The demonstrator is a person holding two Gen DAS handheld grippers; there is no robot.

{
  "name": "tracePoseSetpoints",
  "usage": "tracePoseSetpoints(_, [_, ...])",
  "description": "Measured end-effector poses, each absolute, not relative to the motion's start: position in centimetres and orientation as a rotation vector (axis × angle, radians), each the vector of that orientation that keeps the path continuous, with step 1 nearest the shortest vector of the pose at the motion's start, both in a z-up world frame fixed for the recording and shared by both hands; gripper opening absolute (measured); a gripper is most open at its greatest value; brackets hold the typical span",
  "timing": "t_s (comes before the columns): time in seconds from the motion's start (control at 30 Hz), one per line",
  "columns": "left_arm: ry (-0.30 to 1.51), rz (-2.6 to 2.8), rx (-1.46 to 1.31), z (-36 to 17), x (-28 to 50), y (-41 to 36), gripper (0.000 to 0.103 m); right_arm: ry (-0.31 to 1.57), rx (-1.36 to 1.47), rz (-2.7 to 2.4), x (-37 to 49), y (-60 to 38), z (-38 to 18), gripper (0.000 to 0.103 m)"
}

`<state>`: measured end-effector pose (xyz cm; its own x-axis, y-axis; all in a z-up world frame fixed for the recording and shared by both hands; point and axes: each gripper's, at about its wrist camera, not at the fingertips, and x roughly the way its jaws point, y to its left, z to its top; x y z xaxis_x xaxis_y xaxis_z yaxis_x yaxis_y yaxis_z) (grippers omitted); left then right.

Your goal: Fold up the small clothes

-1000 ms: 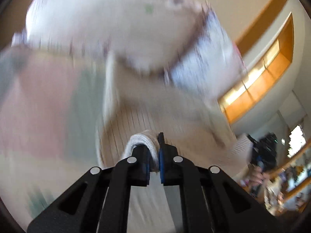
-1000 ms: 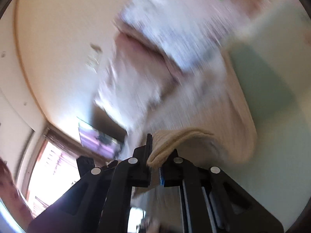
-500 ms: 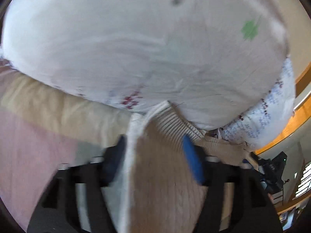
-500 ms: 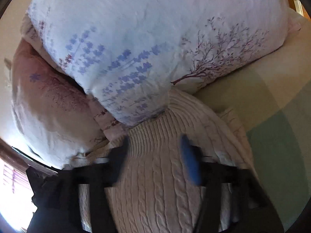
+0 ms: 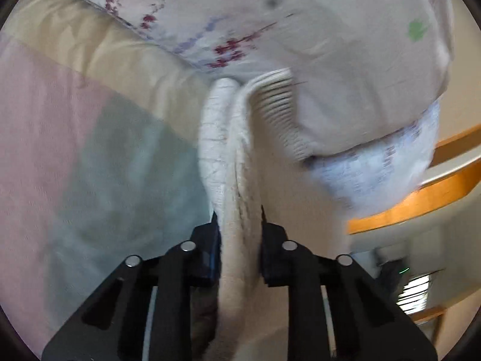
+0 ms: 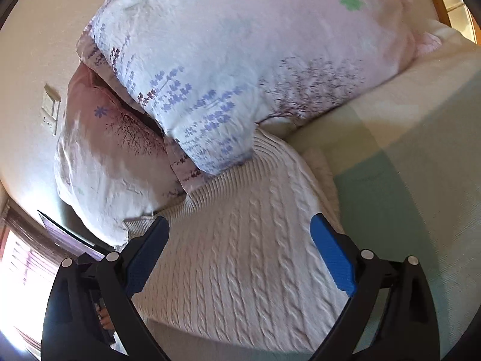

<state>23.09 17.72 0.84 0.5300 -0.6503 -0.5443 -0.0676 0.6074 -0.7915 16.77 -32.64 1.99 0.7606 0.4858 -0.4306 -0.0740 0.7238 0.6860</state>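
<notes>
A cream cable-knit sweater (image 6: 246,249) lies on the bed, its ribbed hem against the pillows. My right gripper (image 6: 239,228) is open just above it, one blue pad on each side, holding nothing. My left gripper (image 5: 239,222) is shut on a thick fold of the same sweater (image 5: 228,138); the fold runs up from the jaws and its ribbed edge (image 5: 273,105) curls toward the pillow.
A floral white pillow (image 6: 240,60) and a pink one (image 6: 114,150) are stacked right behind the sweater. The bed cover (image 6: 405,156) has green, cream and pink blocks. A wall switch (image 6: 49,111) and a wooden ledge (image 5: 421,198) lie beyond.
My right gripper let go of the sweater edge and now stands open over the laid-down sweater. My left gripper opened briefly, then shut again on a fold of it.
</notes>
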Motion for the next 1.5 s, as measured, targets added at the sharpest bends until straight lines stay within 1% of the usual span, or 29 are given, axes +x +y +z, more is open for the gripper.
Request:
tracePoseSetpoints(0.07, [0.893,-0.478,-0.892,3.7,22.5,15.9,0.018,0.612,0.693,0.313,15.2,-33.8,2.5,0.097])
tracePoseSetpoints(0.17, [0.822,-0.626,-0.885,7.7,22.6,10.9,0.018,0.554,0.674,0.252,13.4,-35.8,3.7,0.097])
tracePoseSetpoints(0.27, [0.816,-0.857,-0.869,9.9,24.2,0.7,0.018,0.505,0.668,0.203,12.3,-37.5,4.5,0.097])
tracePoseSetpoints(0.33, [0.869,-0.984,-0.856,9.1,25.7,-5.7,0.024,0.495,0.694,0.177,12.5,-38.5,4.2,0.097])
tracePoseSetpoints(0.37, [0.917,-1.051,-0.867,8.2,26.5,-8.6,0.032,0.504,0.707,0.167,12.8,-38.9,4.0,0.097])
tracePoseSetpoints(0.4, [0.994,-1.118,-0.925,6.6,27.4,-11.8,0.033,0.517,0.713,0.152,13.3,-39.1,3.8,0.097])
tracePoseSetpoints(0.43, [1.02,-1.138,-0.967,5.9,27.6,-12.8,0.033,0.54,0.715,0.133,13.7,-39.6,3.5,0.097])
tracePoseSetpoints(0.47, [1.019,-1.143,-0.985,5.7,27.4,-13.1,0.036,0.555,0.716,0.128,13.8,-39.9,3.4,0.097])
tracePoseSetpoints(0.5, [0.989,-1.133,-0.965,6.0,27.0,-12.4,0.047,0.564,0.719,0.142,13.8,-40.3,3.4,0.097])
tracePoseSetpoints(0.53, [0.945,-1.099,-0.927,6.5,26.5,-11.2,0.054,0.564,0.718,0.16,13.7,-40.5,3.5,0.097])
tracePoseSetpoints(0.57, [0.886,-1.019,-0.86,7.2,25.8,-9.4,0.067,0.564,0.716,0.18,13.8,-40.5,3.6,0.097])
tracePoseSetpoints(0.6, [0.857,-0.949,-0.811,7.5,25.4,-7.5,0.074,0.573,0.717,0.219,14.2,-40.5,3.8,0.097])
tracePoseSetpoints(0.67, [0.84,-0.782,-0.687,7.6,24.7,-4.5,0.075,0.617,0.726,0.288,15.4,-40.0,3.7,0.094])
tracePoseSetpoints(0.7, [0.857,-0.739,-0.654,7.3,24.5,-3.7,0.075,0.654,0.728,0.31,16.4,-39.4,3.5,0.09])
tracePoseSetpoints(0.77, [0.919,-0.665,-0.616,5.7,24.2,-2.4,0.075,0.719,0.699,0.31,18.2,-38.0,3.1,0.072])
tracePoseSetpoints(0.9, [0.993,-0.609,-0.569,3.5,24.2,-1.2,0.075,0.825,0.617,0.294,21.3,-35.3,2.0,0.059])
tracePoseSetpoints(0.93, [0.997,-0.602,-0.56,3.1,23.8,-1.0,0.075,0.853,0.593,0.305,22.3,-34.5,1.4,0.023])
tracePoseSetpoints(0.97, [1.002,-0.591,-0.551,2.8,24.0,-1.3,0.075,0.846,0.57,0.308,22.6,-34.1,1.3,0.015])
tracePoseSetpoints(1.03, [1.012,-0.574,-0.527,2.5,24.4,-2.0,0.077,0.766,0.539,0.21,22.6,-34.4,2.3,0.012])
tracePoseSetpoints(1.07, [1.013,-0.565,-0.506,2.5,24.7,-2.3,0.078,0.738,0.561,0.166,22.9,-35.0,2.6,0.012])
tracePoseSetpoints(1.13, [1.023,-0.554,-0.473,2.2,25.0,-3.2,0.08,0.774,0.609,0.166,23.8,-35.5,2.1,0.014])
tracePoseSetpoints(1.17, [1.027,-0.553,-0.469,2.3,25.3,-3.4,0.08,0.786,0.626,0.193,23.7,-35.5,1.9,0.019])
tracePoseSetpoints(1.2, [1.035,-0.559,-0.468,2.1,25.4,-3.8,0.082,0.791,0.653,0.214,23.5,-35.8,1.8,0.027])
tracePoseSetpoints(1.23, [1.04,-0.562,-0.469,2.0,25.6,-4.2,0.083,0.811,0.697,0.222,22.8,-36.5,1.6,0.055])
tracePoseSetpoints(1.27, [1.045,-0.564,-0.466,1.8,25.8,-4.7,0.084,0.813,0.723,0.233,22.5,-37.0,1.5,0.088])
tracePoseSetpoints(1.3, [1.05,-0.566,-0.464,1.8,25.9,-5.2,0.084,0.798,0.757,0.273,21.9,-37.6,1.3,0.093])
tracePoseSetpoints(1.43, [1.077,-0.578,-0.48,0.9,26.5,-7.0,0.084,0.898,0.734,0.305,21.7,-37.6,-0.2,0.092])
tracePoseSetpoints(1.47, [1.062,-0.574,-0.482,0.9,26.5,-7.3,0.084,0.923,0.719,0.308,21.8,-37.3,-0.6,0.086])
tracePoseSetpoints(1.5, [1.06,-0.586,-0.49,0.7,26.6,-7.8,0.078,0.946,0.706,0.314,21.8,-36.9,-1.0,0.078])
